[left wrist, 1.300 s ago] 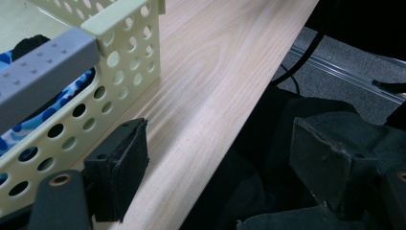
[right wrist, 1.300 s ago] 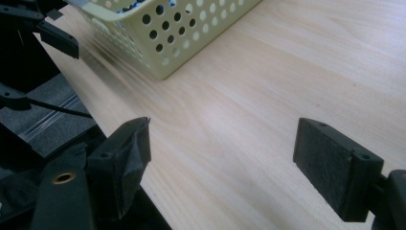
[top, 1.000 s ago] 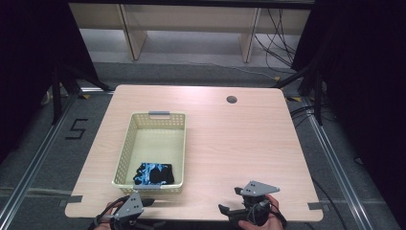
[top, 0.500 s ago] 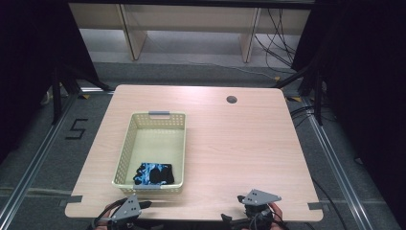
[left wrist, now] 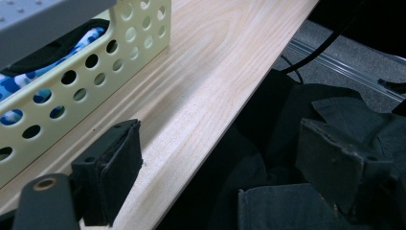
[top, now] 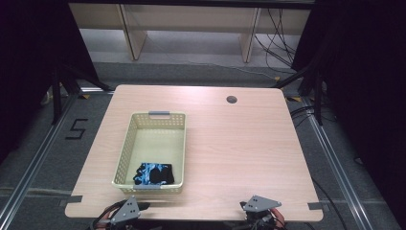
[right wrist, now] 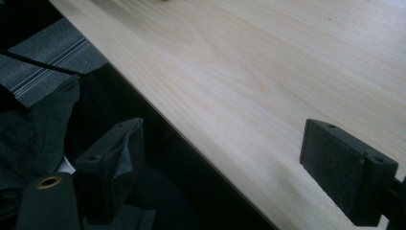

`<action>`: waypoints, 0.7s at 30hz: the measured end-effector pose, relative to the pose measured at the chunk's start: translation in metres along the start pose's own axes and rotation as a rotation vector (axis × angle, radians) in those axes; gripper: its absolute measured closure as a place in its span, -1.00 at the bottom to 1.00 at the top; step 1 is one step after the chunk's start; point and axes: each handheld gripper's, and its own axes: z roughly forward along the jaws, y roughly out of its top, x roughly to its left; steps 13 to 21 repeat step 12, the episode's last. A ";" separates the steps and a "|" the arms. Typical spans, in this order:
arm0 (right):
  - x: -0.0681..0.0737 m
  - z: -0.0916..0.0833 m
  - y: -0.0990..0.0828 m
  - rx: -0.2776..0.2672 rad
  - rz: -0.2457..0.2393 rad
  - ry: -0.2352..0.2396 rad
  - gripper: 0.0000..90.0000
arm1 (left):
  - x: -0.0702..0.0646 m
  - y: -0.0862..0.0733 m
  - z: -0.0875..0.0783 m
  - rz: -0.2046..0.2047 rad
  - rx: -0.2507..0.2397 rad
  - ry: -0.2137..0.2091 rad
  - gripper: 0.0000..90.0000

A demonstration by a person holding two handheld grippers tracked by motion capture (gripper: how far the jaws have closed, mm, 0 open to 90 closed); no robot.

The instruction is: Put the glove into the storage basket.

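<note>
the left tongs (left wrist: 220, 163), wide and empty at the surface's near edge, sit nearest the basket (top: 125, 152) with its cloth (top: 154, 173); right tongs (right wrist: 239, 167) wide too.

Table (top: 239, 158): pale wood, light grain running lengthwise, one dark round hole (top: 231, 99) near the far edge. Basket (top: 125, 154): pale yellow-green plastic, walls pierced with rows of round holes, grey handle clip (top: 158, 114) on the far rim. Cloth (top: 153, 173) inside it: black, blotched with blue and white. Left gripper (left wrist: 220, 177) and right gripper (right wrist: 222, 167): black jaws with matte dark pads, grey plates on top. Floor (top: 43, 158): dark grey carpet, with a black "5" mark (top: 76, 129).
</note>
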 end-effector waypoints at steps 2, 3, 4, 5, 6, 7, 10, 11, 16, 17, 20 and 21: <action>0.000 0.000 -0.001 0.008 0.004 0.009 -0.63 | 0.002 0.001 -0.001 0.029 0.012 -0.007 -0.66; 0.001 0.001 -0.001 0.004 -0.008 -0.005 -0.63 | 0.001 0.000 0.000 0.018 0.014 0.006 -0.66; 0.002 0.001 -0.002 0.003 -0.015 -0.007 -0.63 | 0.001 0.000 0.000 0.029 0.018 0.014 -0.66; 0.003 0.001 -0.002 0.017 -0.010 -0.007 -0.63 | 0.001 0.000 0.000 0.029 0.018 0.014 -0.66; 0.002 0.002 -0.001 0.017 -0.031 -0.004 -0.63 | 0.003 0.001 -0.001 0.072 0.022 0.016 -0.66; 0.002 0.003 -0.001 0.008 -0.032 0.000 -0.63 | 0.003 0.001 -0.001 0.072 0.022 0.016 -0.66; 0.002 0.003 -0.001 0.015 -0.048 -0.005 -0.63 | 0.002 0.001 0.000 0.075 0.024 0.018 -0.66; 0.002 0.004 -0.001 0.016 -0.054 -0.002 -0.63 | 0.002 0.001 0.000 0.075 0.024 0.018 -0.66; 0.002 0.004 -0.001 0.016 -0.054 -0.002 -0.63 | 0.002 0.001 0.000 0.075 0.024 0.020 -0.66; 0.002 0.004 -0.001 0.016 -0.054 -0.002 -0.63 | 0.002 0.001 0.000 0.075 0.024 0.020 -0.66; 0.002 0.004 -0.001 0.016 -0.054 -0.002 -0.63 | 0.002 0.001 0.000 0.075 0.024 0.020 -0.66; 0.002 0.004 -0.001 0.016 -0.054 -0.002 -0.63 | 0.002 0.001 0.000 0.075 0.024 0.020 -0.66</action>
